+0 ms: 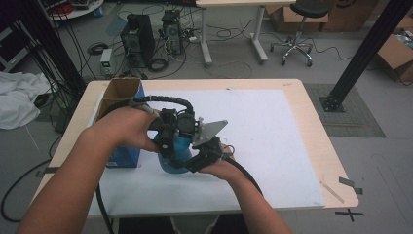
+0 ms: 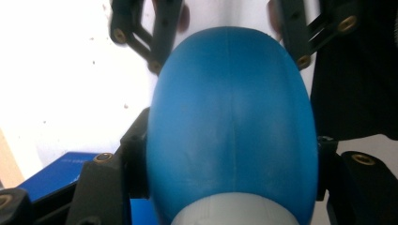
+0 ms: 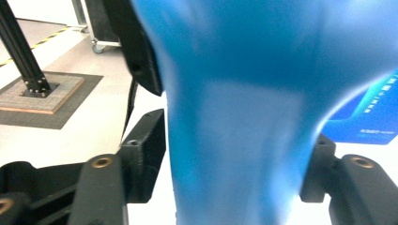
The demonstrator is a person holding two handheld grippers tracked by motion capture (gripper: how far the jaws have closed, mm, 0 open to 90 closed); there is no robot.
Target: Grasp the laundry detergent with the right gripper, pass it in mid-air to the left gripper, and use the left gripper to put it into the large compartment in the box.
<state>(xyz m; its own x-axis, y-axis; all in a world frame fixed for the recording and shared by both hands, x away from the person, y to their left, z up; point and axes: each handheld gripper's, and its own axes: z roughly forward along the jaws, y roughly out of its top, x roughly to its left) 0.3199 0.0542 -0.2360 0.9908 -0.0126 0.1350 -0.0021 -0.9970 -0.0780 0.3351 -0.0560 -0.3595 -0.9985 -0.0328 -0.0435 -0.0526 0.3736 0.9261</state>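
Both tools meet over the white mat (image 1: 272, 146) that covers the surface, just right of the blue cardboard box (image 1: 124, 157), and between them they carry a blue bulb-shaped object (image 1: 174, 157) with a pale grey band at one end. The left tool (image 1: 168, 146) is clamped across the widest part of the bulb, its pads (image 2: 136, 159) pressed into both flanks in the left gripper view, which looks like a firm anchoring hold so the thing cannot turn or slip. The right tool (image 1: 202, 158) comes in from the far side of the box and brackets the narrower neck; in the right gripper view its pads (image 3: 145, 154) sit against the blue sides, though blur makes it hard to tell how hard they press. Gripping both ends suggests the person means to twist or pull the two parts against each other
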